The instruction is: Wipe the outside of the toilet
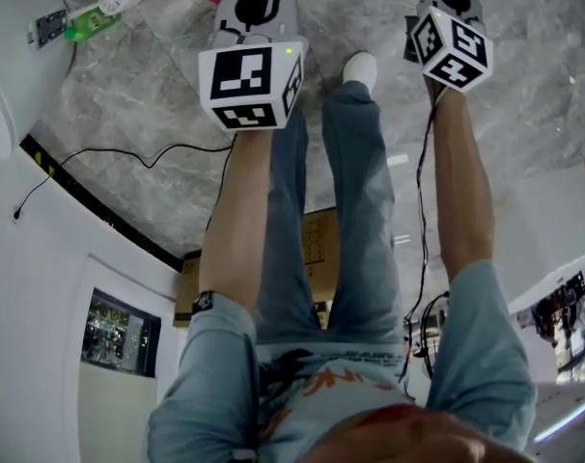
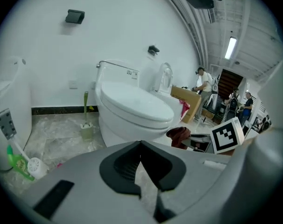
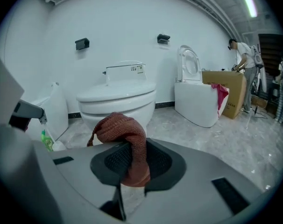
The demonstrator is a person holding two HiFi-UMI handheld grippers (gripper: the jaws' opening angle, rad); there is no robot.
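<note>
The white toilet (image 3: pixel 118 101) stands against the wall with its lid down, a short way in front of both grippers; it also fills the middle of the left gripper view as the toilet (image 2: pixel 132 106). My right gripper (image 3: pixel 132 146) is shut on a reddish-brown cloth (image 3: pixel 125 129), which bunches up above the jaws. That cloth (image 2: pixel 179 135) also shows in the left gripper view, to the right. My left gripper (image 2: pixel 141 146) is shut with nothing in it. In the head view both are held out over the floor, left gripper (image 1: pixel 259 8) and right marker cube (image 1: pixel 452 41).
A white fixture (image 3: pixel 53 111) stands left of the toilet with a green bottle (image 3: pixel 45 141) at its foot. A toilet brush (image 2: pixel 86 125) leans by the wall. A second toilet (image 3: pixel 197 101), lid up, and a cardboard box (image 3: pixel 225 92) are at right. A cable (image 1: pixel 128 152) crosses the floor.
</note>
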